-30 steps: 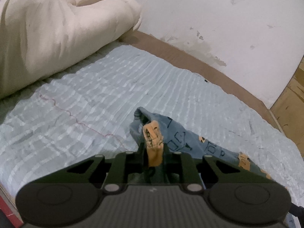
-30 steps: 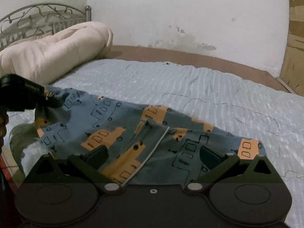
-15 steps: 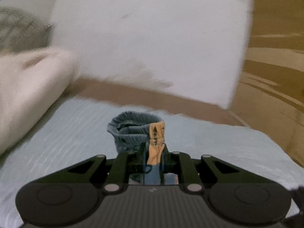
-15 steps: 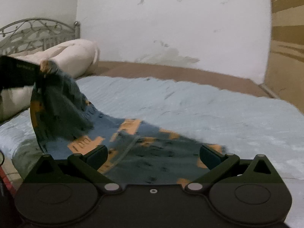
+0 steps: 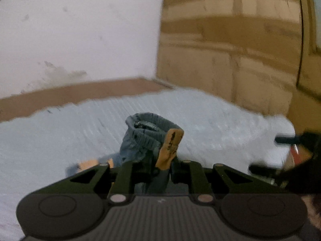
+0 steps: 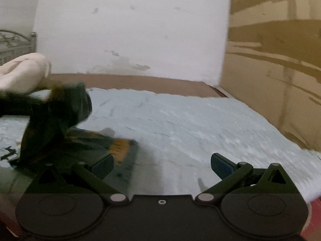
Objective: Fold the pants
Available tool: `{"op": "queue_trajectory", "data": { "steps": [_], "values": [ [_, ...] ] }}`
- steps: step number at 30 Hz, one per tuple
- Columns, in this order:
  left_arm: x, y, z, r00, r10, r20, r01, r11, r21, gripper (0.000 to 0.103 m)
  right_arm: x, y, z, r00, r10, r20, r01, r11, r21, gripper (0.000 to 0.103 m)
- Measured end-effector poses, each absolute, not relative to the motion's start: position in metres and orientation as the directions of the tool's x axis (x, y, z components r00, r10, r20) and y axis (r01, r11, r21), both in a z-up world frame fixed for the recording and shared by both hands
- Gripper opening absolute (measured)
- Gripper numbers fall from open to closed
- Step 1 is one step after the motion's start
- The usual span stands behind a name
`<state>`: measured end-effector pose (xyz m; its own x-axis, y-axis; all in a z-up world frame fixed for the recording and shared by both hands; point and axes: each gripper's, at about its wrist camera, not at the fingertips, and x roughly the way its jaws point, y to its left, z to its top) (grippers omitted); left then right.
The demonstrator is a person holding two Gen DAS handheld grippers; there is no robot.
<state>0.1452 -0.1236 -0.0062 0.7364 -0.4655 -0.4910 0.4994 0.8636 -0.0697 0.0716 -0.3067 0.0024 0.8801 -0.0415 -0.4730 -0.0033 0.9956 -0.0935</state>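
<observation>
In your left wrist view, your left gripper (image 5: pixel 160 168) has its fingers pinching a bunched fold of the pants (image 5: pixel 146 136). The blue-grey ribbed waistband rises just past the fingertips, with an orange patch standing up on its right side, right between the fingers. More of the cloth trails down and to the left, onto the bed (image 5: pixel 60 132), whose pale blue ribbed sheet fills the middle of the view. Behind it runs a brown bed edge below a white wall (image 5: pixel 80 30), and a wooden wardrobe (image 5: pixel 230 50) stands at the far right. At the right edge you can see part of your right gripper (image 5: pixel 284 140), blurred.

In your right wrist view, your right gripper (image 6: pixel 161 164) has its fingers spread wide with only bare sheet between them. The pants (image 6: pixel 120 148) lie on the bed (image 6: pixel 200 124) at the near left, their edge just beside the left fingertip (image 6: pixel 102 164). A dark, blurred mass above them is your left gripper (image 6: pixel 66 104) lifting part of the cloth. A cream duvet (image 6: pixel 22 70) sits far left.
</observation>
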Motion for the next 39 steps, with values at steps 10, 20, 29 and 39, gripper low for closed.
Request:
{"op": "queue_trajectory", "data": {
  "steps": [10,20,29,39],
  "values": [
    [0.139,-0.119,-0.039,0.683,-0.464,-0.565,0.524,0.849,-0.063,0.078,0.076,-0.326,-0.019,0.843,-0.031,-0.537,0.026,1.0,-0.017,0.102],
    [0.106,-0.114,-0.045,0.695,-0.384,-0.608,0.547,0.831,0.1,0.082,0.145,-0.313,-0.033,0.761,0.356,-0.542,-0.155,0.911,0.382,0.102],
    [0.113,-0.115,-0.041,0.654,-0.45,-0.609,0.584,0.811,0.028,0.008,0.203,-0.278,-0.049,0.7,0.42,-0.578,-0.197,0.891,0.409,0.048],
    [0.11,-0.119,-0.026,0.635,-0.52,-0.571,0.622,0.783,-0.021,0.003,0.189,-0.302,-0.029,0.75,0.386,-0.537,-0.153,0.892,0.426,0.009]
  ]
}}
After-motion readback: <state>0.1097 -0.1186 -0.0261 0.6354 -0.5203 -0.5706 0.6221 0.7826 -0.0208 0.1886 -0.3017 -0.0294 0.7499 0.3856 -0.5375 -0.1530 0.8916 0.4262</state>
